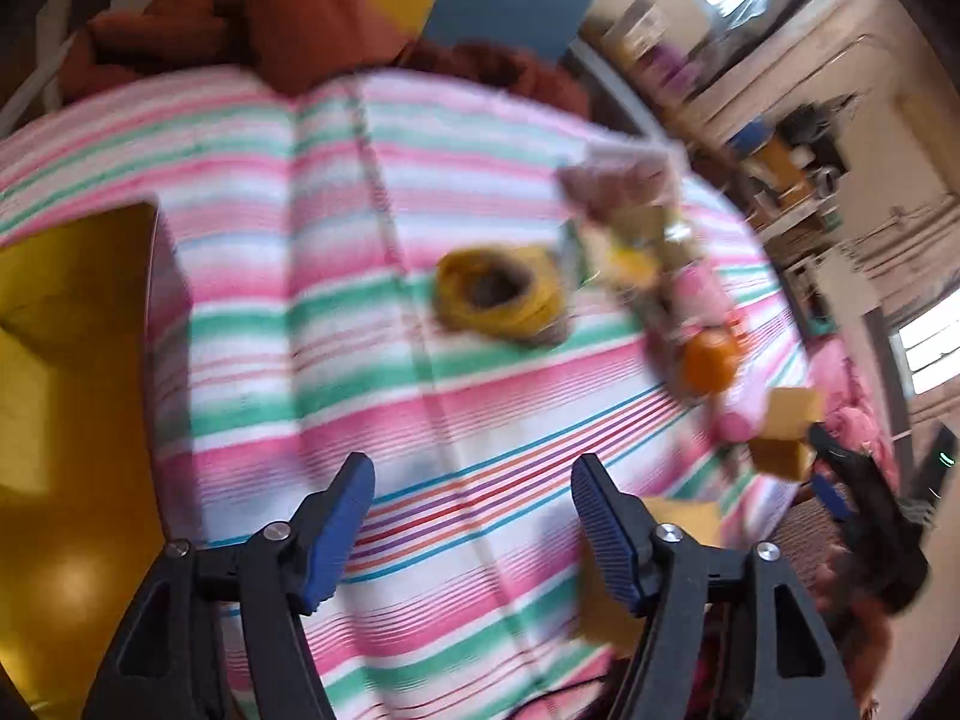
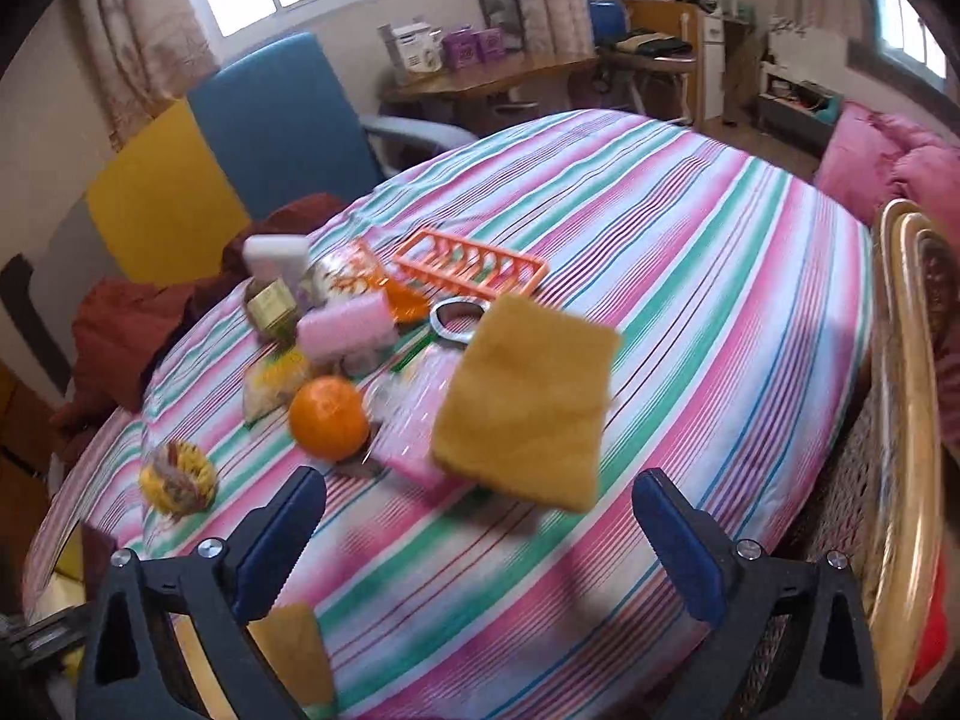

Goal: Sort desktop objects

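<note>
A pile of small objects lies on the striped tablecloth [image 2: 690, 252]: an orange [image 2: 329, 417], a pink block [image 2: 345, 330], an orange plastic rack [image 2: 471, 267], a yellow coil [image 2: 177, 473] and a large yellow sponge [image 2: 528, 402] that appears tilted above the cloth. My right gripper [image 2: 477, 519] is open and empty just in front of the sponge. My left gripper [image 1: 474, 501] is open and empty over bare cloth, short of the yellow coil [image 1: 501, 297] and the orange [image 1: 711, 360]. The left wrist view is blurred.
A yellow container [image 1: 66, 372] stands at the left in the left wrist view. A second yellow sponge [image 2: 294, 654] lies near the table's front edge. A wicker chair [image 2: 906, 396] stands to the right, a blue chair [image 2: 282, 114] behind the table.
</note>
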Available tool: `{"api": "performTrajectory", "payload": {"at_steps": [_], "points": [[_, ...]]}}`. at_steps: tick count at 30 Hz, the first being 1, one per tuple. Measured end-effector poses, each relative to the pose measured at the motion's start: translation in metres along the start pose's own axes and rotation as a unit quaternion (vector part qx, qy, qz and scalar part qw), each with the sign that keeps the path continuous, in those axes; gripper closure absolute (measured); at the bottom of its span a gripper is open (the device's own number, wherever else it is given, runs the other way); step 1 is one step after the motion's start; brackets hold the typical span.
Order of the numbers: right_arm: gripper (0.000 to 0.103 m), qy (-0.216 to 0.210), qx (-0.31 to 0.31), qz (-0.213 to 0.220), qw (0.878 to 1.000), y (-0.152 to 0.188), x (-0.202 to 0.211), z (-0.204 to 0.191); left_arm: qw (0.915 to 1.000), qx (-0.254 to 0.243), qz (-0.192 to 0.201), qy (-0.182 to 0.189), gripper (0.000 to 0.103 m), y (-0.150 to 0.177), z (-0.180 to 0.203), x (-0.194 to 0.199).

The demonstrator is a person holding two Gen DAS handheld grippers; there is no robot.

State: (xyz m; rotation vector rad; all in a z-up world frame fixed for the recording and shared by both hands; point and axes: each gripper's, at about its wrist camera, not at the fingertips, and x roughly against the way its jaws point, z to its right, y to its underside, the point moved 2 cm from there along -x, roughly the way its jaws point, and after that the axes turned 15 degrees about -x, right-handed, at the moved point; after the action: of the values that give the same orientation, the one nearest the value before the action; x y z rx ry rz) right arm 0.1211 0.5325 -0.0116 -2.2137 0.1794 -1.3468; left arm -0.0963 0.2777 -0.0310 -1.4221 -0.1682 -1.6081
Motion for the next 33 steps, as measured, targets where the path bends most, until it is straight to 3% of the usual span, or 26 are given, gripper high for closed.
{"api": "performTrajectory", "payload": {"at_steps": [2,5,6,7,9,10,14,18,23,29,33], "points": [[0.0,0.023,-0.017,0.005,1.0,-0.011,-0.01,0.004,0.9989,-0.038,0.004,0.027,0.031,-0.003,0.023,0.002],[0.001,0.034,-0.032,0.003,0.999,-0.022,-0.026,0.01,0.994,-0.095,-0.025,0.049,0.03,-0.004,0.066,-0.012],[0.01,0.033,-0.031,-0.007,0.999,-0.024,-0.034,0.01,0.992,-0.11,-0.039,0.048,0.03,-0.003,0.077,-0.02],[0.026,0.029,-0.028,-0.016,0.999,-0.024,-0.039,0.009,0.9899,-0.123,-0.054,0.043,0.03,-0.001,0.086,-0.031],[0.041,0.02,-0.023,-0.046,0.998,-0.021,-0.053,0.008,0.9855,-0.143,-0.08,0.044,0.03,0.005,0.1,-0.049],[0.042,0.008,-0.029,-0.046,0.998,-0.02,-0.054,0.009,0.9824,-0.154,-0.098,0.042,0.03,0.008,0.106,-0.06],[0.043,0.006,-0.003,-0.042,0.999,-0.012,-0.044,0.006,0.982,-0.15,-0.097,0.061,0.017,0.018,0.117,-0.069],[0.044,-0.041,0.02,-0.036,0.998,-0.001,-0.015,-0.001,0.989,-0.13,-0.063,0.031,0.017,0.017,0.097,-0.058],[0.044,-0.104,0.055,-0.055,0.992,0.02,0.007,-0.021,0.9925,-0.103,-0.05,0.042,0.019,0.014,0.079,-0.04],[0.044,-0.122,0.044,-0.083,0.988,0.036,0.001,-0.025,0.9929,-0.065,-0.042,0.091,0.021,-0.001,0.085,-0.03],[0.044,-0.141,0.049,-0.07,0.986,0.028,0.015,-0.028,0.9904,-0.051,-0.031,0.124,0.021,-0.015,0.093,-0.031]]}}
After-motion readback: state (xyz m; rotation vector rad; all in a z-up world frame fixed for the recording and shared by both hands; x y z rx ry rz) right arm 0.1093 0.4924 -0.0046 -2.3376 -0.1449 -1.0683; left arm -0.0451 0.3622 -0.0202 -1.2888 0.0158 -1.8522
